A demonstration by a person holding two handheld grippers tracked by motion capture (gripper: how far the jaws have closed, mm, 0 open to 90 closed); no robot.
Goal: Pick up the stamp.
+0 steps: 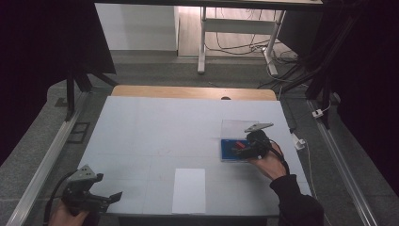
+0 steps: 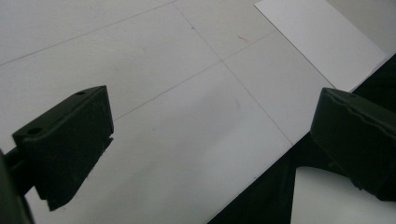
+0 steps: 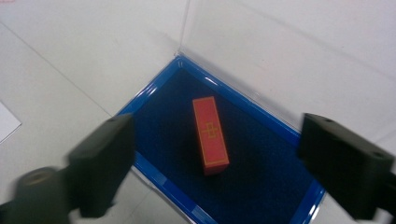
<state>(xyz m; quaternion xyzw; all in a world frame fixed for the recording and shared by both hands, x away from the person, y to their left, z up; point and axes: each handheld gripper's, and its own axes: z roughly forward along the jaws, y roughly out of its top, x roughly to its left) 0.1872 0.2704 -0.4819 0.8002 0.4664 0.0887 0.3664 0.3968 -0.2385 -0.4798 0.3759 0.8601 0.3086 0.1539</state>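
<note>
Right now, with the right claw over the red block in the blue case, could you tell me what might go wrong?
1. The right claw is open and sits askew to the red block, so closing could twist or push it rather than grip it.
2. The blue case lies loose on the table, so a jaw catching its rim may slide it.
3. The clear lid stands open behind the case, and a forward reach could knock it.

One red block (image 3: 210, 136), one blue tray (image 3: 154, 88), one paper sheet (image 1: 189, 190).
</note>
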